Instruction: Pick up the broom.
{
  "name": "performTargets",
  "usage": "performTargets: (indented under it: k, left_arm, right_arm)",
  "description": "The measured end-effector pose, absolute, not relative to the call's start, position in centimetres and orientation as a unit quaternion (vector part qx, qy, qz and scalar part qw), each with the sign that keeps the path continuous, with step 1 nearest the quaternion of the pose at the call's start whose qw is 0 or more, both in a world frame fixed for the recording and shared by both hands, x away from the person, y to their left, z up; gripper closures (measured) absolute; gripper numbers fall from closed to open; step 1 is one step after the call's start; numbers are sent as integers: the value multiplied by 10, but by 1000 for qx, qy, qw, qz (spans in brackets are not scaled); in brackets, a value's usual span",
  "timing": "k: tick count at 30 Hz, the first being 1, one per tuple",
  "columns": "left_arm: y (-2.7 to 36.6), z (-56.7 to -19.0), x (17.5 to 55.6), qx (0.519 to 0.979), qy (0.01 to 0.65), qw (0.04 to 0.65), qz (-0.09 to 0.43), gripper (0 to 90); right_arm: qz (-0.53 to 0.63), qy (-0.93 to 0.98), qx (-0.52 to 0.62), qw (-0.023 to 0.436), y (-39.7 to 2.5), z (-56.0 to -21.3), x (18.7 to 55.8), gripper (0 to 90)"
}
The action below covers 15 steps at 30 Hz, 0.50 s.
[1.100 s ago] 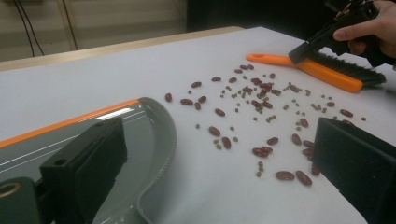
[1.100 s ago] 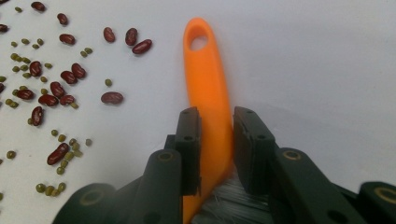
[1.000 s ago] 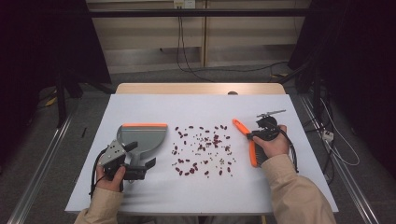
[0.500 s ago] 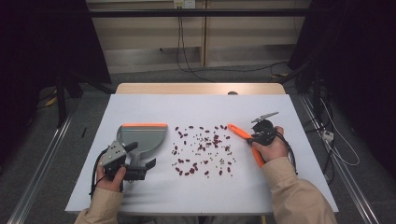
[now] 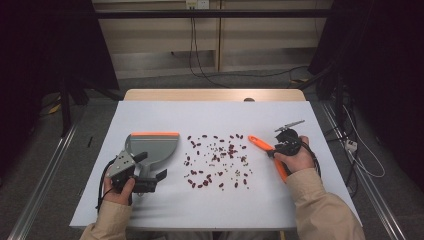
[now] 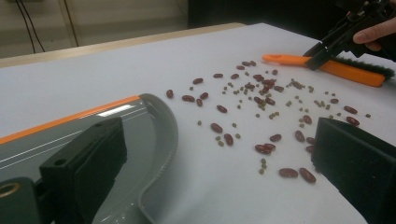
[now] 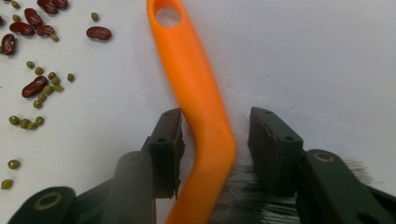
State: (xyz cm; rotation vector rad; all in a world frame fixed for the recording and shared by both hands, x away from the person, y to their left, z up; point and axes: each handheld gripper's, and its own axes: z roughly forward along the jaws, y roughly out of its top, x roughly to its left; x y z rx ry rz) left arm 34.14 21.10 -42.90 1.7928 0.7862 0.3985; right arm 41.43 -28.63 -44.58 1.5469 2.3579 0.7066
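1. Dustpan (image 5: pixel 152 149) at far left of table (image 5: pixel 215 115), grey with an orange front lip, lying flat, mouth turned toward the spill. Looks like light, stiff plastic; likely to skate on the smooth white surface unless pinned down.
2. Left gripper (image 5: pixel 150 176) just behind the pan, at its handle end. Jaws wide apart in the left gripper view, one over the pan's grey rim, the other out over bare table; nothing clamped.
3. Beans (image 5: pixel 217 160) strewn across the middle, between pan and brush: dark red kidney-shaped ones mixed with small green ones (image 6: pixel 264 114). Hard, smooth and loose, so apt to roll and scatter under a fast stroke; better pushed than picked.
4. Brush (image 5: pixel 267 152) right of the spill, lying at a slant, orange handle with a hanging hole (image 7: pixel 168 16) at the tip nearest the beans, dark bristles (image 7: pixel 243 198) at the end nearest the person.
5. Right gripper (image 5: pixel 280 148) over the brush at the bend of its handle. Jaws straddling the handle in the right gripper view, left pad touching or nearly so, right pad apart with table showing between; not clamped yet.
6. Handle judged rigid, light, glossy and tapered, so prone to slip or twist; best hold at that bend, just above the bristles, across the narrow sides.
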Motion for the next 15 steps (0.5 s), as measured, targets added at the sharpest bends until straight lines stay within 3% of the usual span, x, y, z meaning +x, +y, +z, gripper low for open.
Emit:
performTargets:
  k: [5,6,15]
  left_arm:
    - [210,-429,341,756,329,541,166,32]
    - [211,-429,341,757,328,541,166,31]
    - [211,-428,341,754,329,542,170,31]
  right_arm:
    - [237,797,544,113,-287,-446,417,606]
    - [244,782,562,114,-290,-447,417,688]
    - [222,798,550,106,-288,-444,424,702]
